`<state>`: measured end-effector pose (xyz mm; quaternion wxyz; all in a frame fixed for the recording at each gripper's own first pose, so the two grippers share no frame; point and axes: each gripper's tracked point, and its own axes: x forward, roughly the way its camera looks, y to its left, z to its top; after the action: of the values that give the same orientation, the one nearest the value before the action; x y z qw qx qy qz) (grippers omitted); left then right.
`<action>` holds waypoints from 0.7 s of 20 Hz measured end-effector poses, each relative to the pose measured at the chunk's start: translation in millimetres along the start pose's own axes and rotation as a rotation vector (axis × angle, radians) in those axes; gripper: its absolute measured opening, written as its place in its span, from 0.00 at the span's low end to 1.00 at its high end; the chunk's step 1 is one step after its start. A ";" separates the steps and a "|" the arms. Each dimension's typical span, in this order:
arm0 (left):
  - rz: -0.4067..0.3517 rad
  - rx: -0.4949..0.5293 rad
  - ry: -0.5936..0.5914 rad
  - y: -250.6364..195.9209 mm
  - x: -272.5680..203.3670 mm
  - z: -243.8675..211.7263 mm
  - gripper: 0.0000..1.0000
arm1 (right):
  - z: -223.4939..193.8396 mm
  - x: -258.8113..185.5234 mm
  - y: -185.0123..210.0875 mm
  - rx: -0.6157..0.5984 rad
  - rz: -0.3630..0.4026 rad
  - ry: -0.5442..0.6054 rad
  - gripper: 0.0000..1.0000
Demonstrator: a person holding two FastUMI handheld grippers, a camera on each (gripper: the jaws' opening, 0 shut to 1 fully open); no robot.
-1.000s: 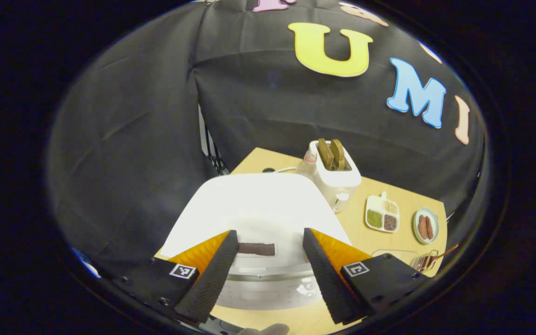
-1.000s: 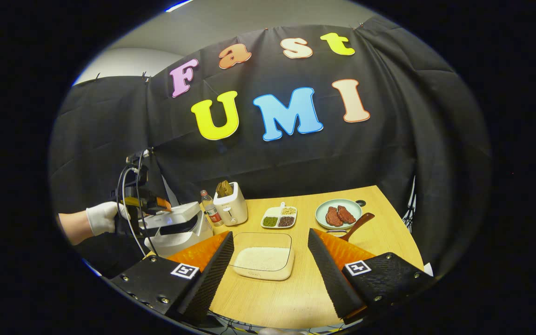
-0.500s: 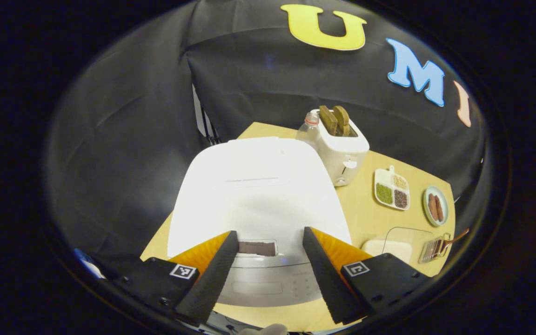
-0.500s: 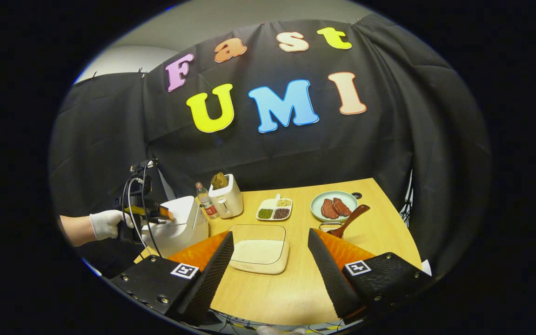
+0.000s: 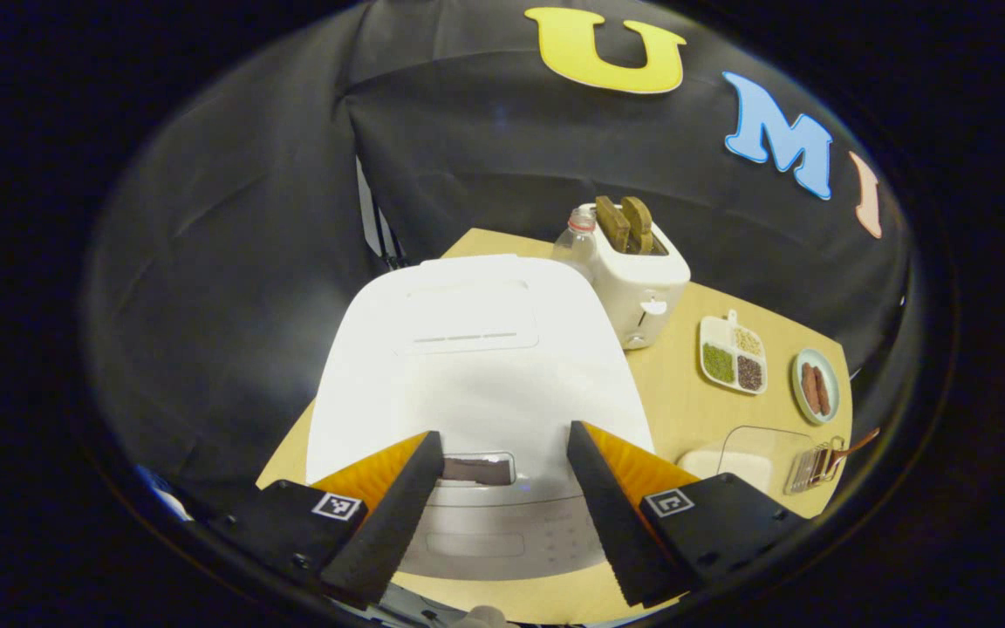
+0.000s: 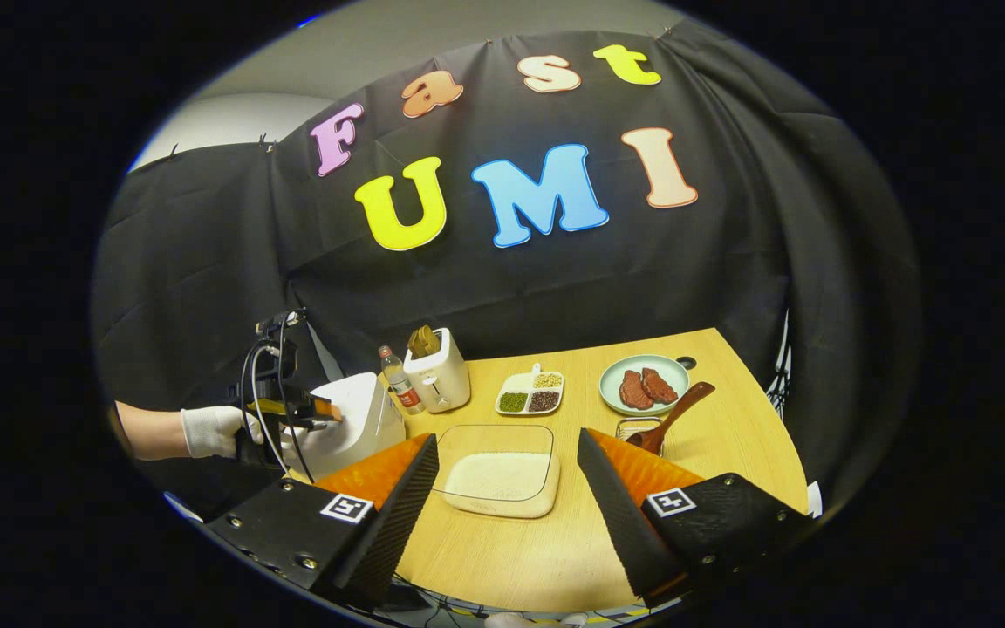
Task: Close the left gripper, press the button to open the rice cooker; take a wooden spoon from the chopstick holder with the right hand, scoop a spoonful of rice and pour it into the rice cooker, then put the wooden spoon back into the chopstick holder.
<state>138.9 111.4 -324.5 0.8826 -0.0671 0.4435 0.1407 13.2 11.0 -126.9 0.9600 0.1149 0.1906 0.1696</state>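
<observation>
Left gripper view: the left gripper (image 5: 502,488) is held with its fingers (image 5: 385,515) spread wide, nothing between them and nothing touched. Below the gap lies the rice cooker (image 5: 476,366), a smooth white rounded box with its lid down; a small dark rectangular button (image 5: 476,471) is seen at the lid's near edge, between the two fingers, and a pale control panel lies nearer still. The finger pads are ribbed and wedge-shaped.

Far of the cooker, a white toaster (image 5: 642,279) with two brown slices is seen, and a clear bottle (image 5: 574,244) just beside it on the left. To the right on the light wooden table (image 5: 686,410) are a divided white dish (image 5: 732,362) of grains and a round plate (image 5: 816,385) with two pieces of meat.

In the right gripper view, the right gripper (image 6: 507,506) is likewise wide open and empty, held above the table's near edge. Beyond its fingers a clear rectangular container (image 6: 502,475) of white rice is seen. The chopstick holder (image 6: 639,429), a small wire basket, stands to the right of it, with the wooden spoon (image 6: 675,412) leaning out of it, handle towards the near right of the plate. At far left, a gloved hand (image 6: 215,432) is seen holding the other gripper over the cooker.
</observation>
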 end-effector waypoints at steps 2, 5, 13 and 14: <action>0.010 0.003 0.000 0.1 1.6 -1.1 1.00 | 1.9 0.8 2.9 0.001 0.009 -0.001 0.98; 0.006 -0.001 0.009 -0.5 1.8 0.8 1.00 | 2.8 1.3 4.3 0.000 0.015 -0.003 0.98; 0.007 0.042 -0.094 5.8 -12.0 29.2 1.00 | 11.3 -5.6 0.8 -0.020 -0.016 -0.026 0.98; 0.010 0.052 -0.130 6.3 -19.2 39.9 1.00 | 14.8 -7.6 0.2 -0.023 -0.021 -0.039 0.98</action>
<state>156.5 123.4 -285.2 0.9102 -0.0328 0.3892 0.1375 12.5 6.0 -111.0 0.9665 0.1052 0.1713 0.1597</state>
